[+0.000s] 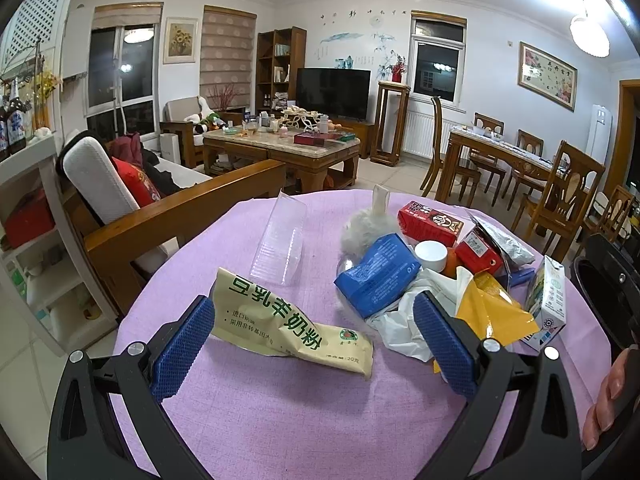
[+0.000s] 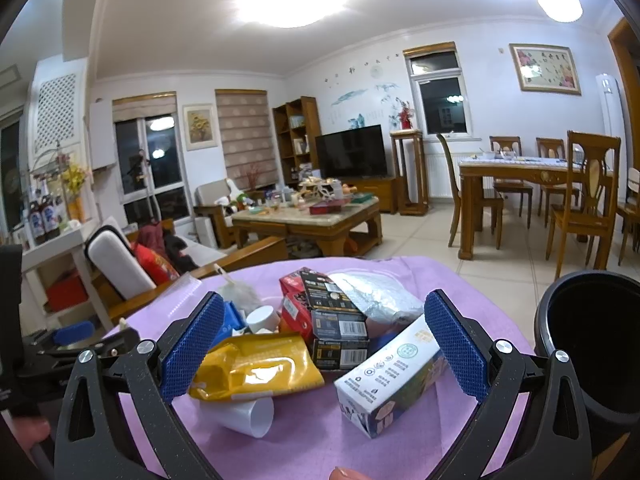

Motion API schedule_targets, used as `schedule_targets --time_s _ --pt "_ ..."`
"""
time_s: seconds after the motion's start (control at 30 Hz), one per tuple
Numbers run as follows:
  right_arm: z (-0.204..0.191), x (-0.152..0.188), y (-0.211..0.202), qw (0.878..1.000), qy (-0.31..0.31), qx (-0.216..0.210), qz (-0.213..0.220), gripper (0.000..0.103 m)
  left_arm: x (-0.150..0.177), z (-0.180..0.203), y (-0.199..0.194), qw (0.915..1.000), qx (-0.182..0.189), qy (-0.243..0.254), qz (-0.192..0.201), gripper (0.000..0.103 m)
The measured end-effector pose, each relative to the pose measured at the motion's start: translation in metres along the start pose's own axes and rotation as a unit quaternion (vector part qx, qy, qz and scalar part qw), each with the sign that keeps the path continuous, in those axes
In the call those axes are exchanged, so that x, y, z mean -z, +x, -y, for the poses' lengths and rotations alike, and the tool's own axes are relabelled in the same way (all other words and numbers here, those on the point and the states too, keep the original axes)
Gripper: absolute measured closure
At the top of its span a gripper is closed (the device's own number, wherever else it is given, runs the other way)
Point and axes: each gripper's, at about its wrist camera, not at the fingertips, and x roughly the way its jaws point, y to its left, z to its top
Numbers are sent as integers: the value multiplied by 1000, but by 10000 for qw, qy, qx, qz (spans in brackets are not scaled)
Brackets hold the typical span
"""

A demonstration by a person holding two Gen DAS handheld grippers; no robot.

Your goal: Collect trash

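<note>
Trash lies on a purple tablecloth (image 1: 280, 412). My left gripper (image 1: 316, 336) is open, and a cream milk-powder sachet (image 1: 288, 322) lies between its blue pads, untouched. Behind it lie a clear plastic tray (image 1: 280, 236), a blue packet (image 1: 376, 274), white crumpled plastic (image 1: 400, 320), red cartons (image 1: 430, 220) and a yellow pouch (image 1: 492, 312). My right gripper (image 2: 324, 344) is open over the pile, with the yellow pouch (image 2: 256, 368) by its left pad and a white milk carton (image 2: 392, 380) by its right pad. A white cup (image 2: 248, 414) lies under the pouch.
A black bin (image 2: 592, 344) stands at the table's right edge; it also shows in the left wrist view (image 1: 608, 288). Black cartons (image 2: 336, 320) and a silver bag (image 2: 376, 296) sit mid-pile. A wooden sofa (image 1: 176, 208) stands beyond the table on the left, dining chairs (image 1: 560, 192) on the right.
</note>
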Motion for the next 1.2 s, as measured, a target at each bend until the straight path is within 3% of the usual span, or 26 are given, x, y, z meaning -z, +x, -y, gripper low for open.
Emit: schedule_targets --time_s 1.2 --pt "0 3 2 9998 167 22 -54 4 2 -2 3 9999 35 -86 -62 5"
